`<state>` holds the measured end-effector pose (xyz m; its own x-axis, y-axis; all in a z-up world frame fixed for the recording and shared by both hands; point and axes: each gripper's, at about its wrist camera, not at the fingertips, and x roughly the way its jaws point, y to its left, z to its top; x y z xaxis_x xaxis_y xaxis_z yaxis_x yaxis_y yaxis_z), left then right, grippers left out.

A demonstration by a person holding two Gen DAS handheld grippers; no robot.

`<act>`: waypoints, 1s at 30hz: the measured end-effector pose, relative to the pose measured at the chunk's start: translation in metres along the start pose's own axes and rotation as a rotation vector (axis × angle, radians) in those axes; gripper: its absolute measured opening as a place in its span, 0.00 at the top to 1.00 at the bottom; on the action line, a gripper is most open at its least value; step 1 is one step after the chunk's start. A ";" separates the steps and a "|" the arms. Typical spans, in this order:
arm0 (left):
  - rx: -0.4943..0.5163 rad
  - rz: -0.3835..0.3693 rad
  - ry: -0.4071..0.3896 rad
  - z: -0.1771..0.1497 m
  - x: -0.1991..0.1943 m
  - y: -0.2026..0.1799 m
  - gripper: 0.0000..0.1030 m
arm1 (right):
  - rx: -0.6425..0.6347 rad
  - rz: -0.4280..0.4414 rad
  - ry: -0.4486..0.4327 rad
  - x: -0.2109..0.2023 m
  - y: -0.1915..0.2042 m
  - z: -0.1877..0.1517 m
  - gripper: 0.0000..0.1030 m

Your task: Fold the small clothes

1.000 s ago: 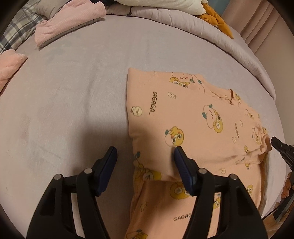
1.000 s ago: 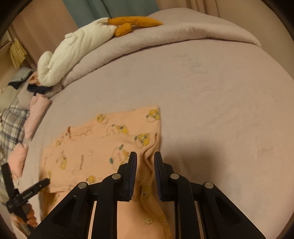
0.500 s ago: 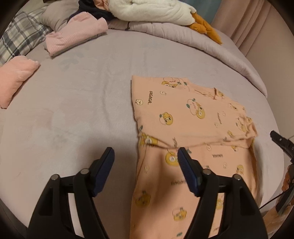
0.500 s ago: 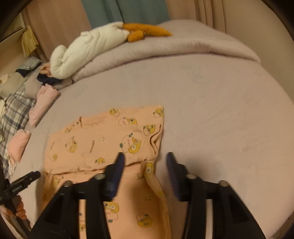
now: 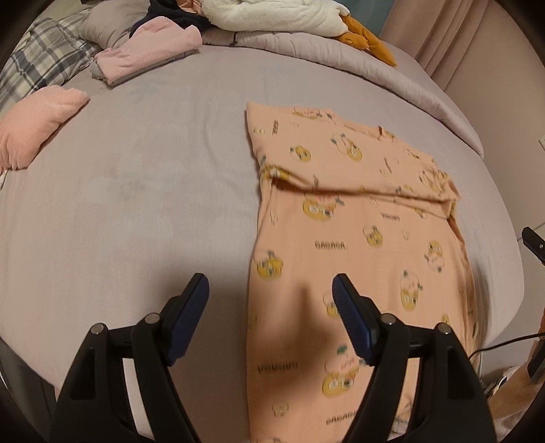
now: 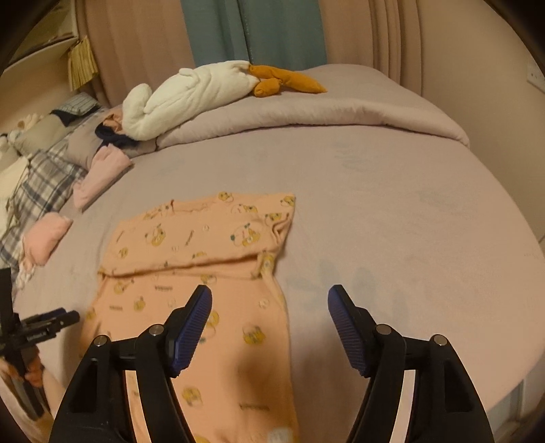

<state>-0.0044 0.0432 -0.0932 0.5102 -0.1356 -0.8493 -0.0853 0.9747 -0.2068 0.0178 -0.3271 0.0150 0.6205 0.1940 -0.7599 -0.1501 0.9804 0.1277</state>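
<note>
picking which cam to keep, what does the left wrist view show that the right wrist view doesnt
Only the left wrist view shows the open left gripper close up, over the garment's left edge. Only the right wrist view shows the teal curtain, the open right gripper close up, and the left one from the side. Both show the peach cartoon-print garment with its top folded down, the mauve bed sheet and the white plush goose.
</note>
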 end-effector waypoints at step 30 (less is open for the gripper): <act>0.015 -0.050 0.033 -0.093 -0.012 -0.006 0.28 | 0.064 -0.072 -0.052 -0.101 -0.052 -0.081 0.28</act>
<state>-0.0898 0.0226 -0.1271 0.4847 -0.1896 -0.8539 -0.0479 0.9690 -0.2424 -0.0990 -0.4001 0.0338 0.6672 0.1225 -0.7347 -0.0552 0.9918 0.1152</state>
